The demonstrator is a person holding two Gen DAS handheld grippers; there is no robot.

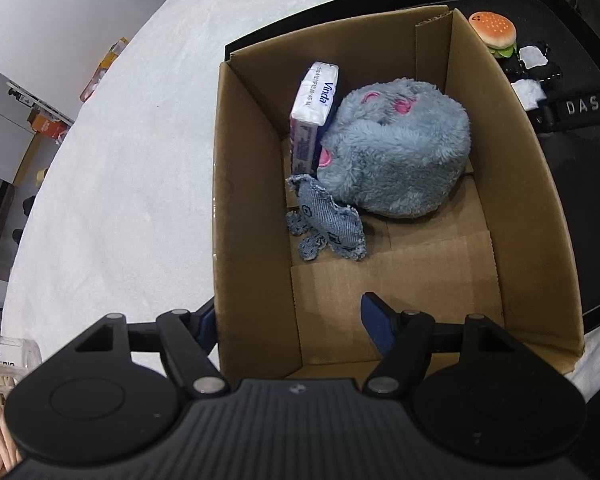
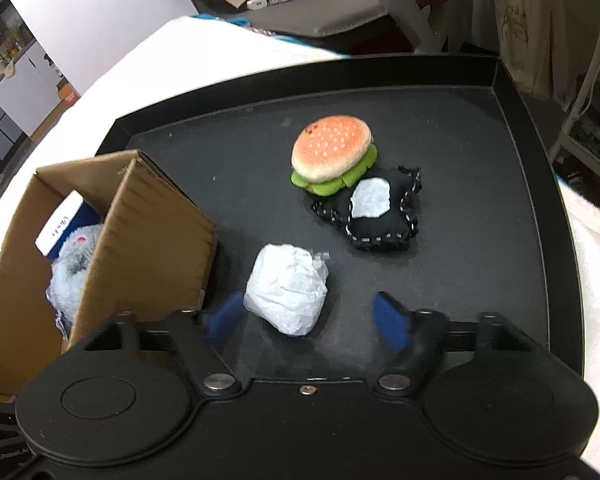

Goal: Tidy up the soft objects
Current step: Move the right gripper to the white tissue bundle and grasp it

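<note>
An open cardboard box (image 1: 252, 208) holds a fuzzy blue plush (image 1: 400, 152), a Vinda tissue pack (image 1: 314, 112) and a small denim toy (image 1: 328, 224). My left gripper (image 1: 292, 320) is open and straddles the box's near left wall, one finger outside and one inside, gripping nothing. On the black tray (image 2: 500, 160) a crumpled white paper ball (image 2: 288, 288) lies between the fingers of my right gripper (image 2: 308, 318). The left pad is beside the ball and the right pad stands clear of it, so this gripper is open. Further back lie a burger plush (image 2: 332, 152) and a black stitched plush (image 2: 380, 212).
The box (image 2: 148, 216) stands at the tray's left side, close to the paper ball. The tray has a raised rim (image 2: 504, 76) and rests on a white cloth-covered table (image 1: 120, 160). Shelves and clutter stand beyond the table. A clear container (image 1: 4, 360) sits at the lower left.
</note>
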